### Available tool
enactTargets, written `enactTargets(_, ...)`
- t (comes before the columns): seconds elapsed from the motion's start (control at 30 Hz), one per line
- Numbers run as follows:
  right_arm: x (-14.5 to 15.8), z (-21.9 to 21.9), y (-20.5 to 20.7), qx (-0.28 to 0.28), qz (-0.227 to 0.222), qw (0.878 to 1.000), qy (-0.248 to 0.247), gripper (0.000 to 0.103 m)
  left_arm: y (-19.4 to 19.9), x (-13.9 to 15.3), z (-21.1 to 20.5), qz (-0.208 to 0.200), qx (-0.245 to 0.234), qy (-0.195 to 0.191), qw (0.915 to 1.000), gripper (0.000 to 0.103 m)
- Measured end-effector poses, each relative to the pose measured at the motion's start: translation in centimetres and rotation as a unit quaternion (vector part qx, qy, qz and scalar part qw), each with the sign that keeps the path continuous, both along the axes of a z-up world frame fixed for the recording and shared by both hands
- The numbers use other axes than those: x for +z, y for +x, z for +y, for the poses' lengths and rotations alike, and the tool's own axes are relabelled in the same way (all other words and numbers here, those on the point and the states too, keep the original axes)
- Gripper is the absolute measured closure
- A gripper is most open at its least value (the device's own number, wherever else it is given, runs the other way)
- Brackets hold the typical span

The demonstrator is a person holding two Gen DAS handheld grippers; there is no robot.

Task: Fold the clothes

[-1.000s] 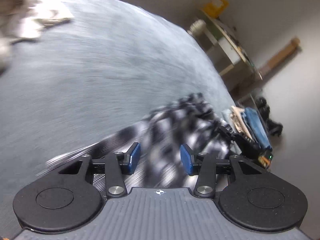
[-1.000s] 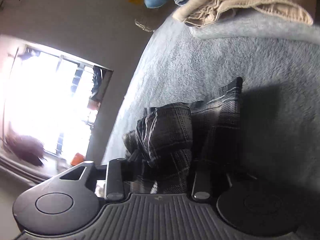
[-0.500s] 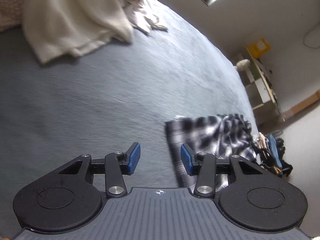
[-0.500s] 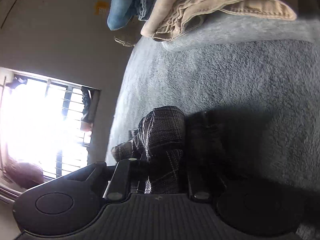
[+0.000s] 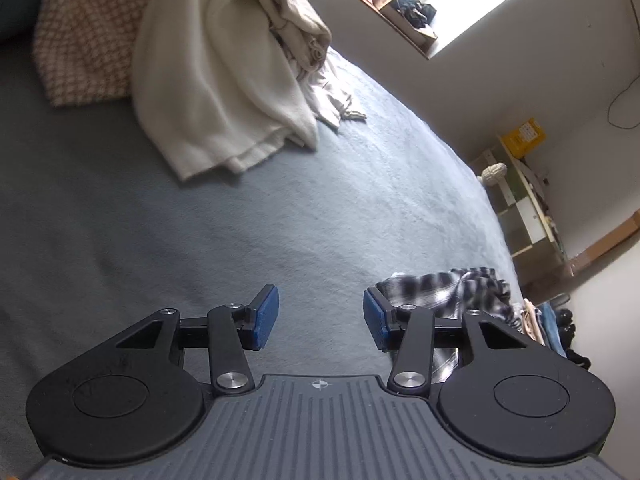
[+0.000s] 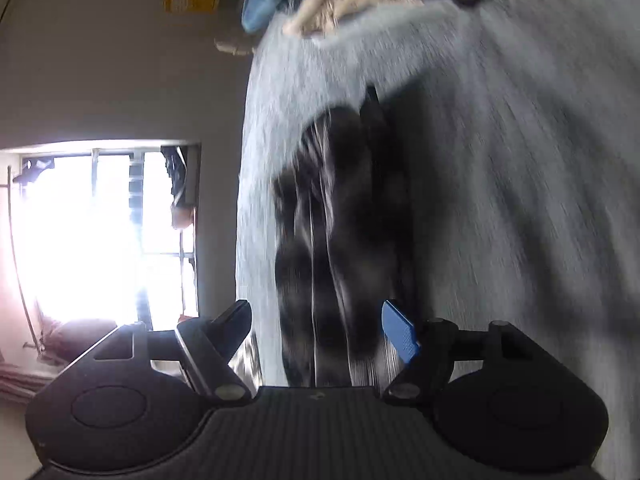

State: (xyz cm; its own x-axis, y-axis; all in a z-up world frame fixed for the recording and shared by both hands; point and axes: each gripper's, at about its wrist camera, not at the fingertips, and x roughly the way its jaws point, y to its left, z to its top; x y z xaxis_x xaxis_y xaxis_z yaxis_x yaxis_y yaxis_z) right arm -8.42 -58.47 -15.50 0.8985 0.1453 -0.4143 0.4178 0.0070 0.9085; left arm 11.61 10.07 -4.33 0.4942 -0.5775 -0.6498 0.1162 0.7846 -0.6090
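Opening, the right gripper point(image 6: 322, 330) jaws straddle the plaid garment point(image 6: 340, 240) without pinching it.

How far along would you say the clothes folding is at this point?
Done: the plaid garment lies bunched into a compact bundle on the grey blanket. In hand: nothing; the right gripper is opening with the plaid between its jaws, and the left gripper is empty. Left: the cream garments lie heaped unfolded.

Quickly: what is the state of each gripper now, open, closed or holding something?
Left gripper: jaws opening, nothing between them.
Right gripper: jaws opening, plaid garment between them but pads are off it.
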Motion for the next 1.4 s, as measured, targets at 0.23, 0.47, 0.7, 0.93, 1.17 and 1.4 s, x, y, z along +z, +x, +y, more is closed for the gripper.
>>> enactTargets(0.23, -2.6, 9.0, -1.0, 0.086, 0.051, 0.994, 0.051, 0.022, -1.3, -4.4, -2.2, 0.038, -0.032, -0.03, 0.9983, 0.056)
enactTargets(0.47, -3.5, 14.9, 0.9, 0.142, 0.089, 0.985, 0.034, 0.02, -2.5, -6.9, -4.0, 0.06, -0.051, -0.069, 0.9946, 0.056)
enactTargets(0.7, -3.9, 19.6, 2.7, 0.183, 0.094, 0.976, 0.075, 0.016, -0.4, -9.2, -7.6, 0.072, -0.087, -0.078, 0.9906, 0.055)
enactTargets(0.93, -4.5, 20.9, 4.5, 0.178, 0.06, 0.979, 0.083, 0.028, 3.1, -10.6, -14.2, 0.055, -0.15, -0.06, 0.9853, 0.056)
enactTargets(1.17, -5.4, 20.9, 4.6, 0.165, 0.046, 0.98, 0.096, 0.038, 6.7, -11.5, -17.3, 0.043, -0.15, -0.07, 0.9853, 0.058)
enactTargets(1.4, -6.0, 21.0, 4.7, 0.159, 0.052, 0.982, 0.09, 0.074, 7.4, -13.0, -17.8, 0.055, -0.083, -0.104, 0.9896, 0.094)
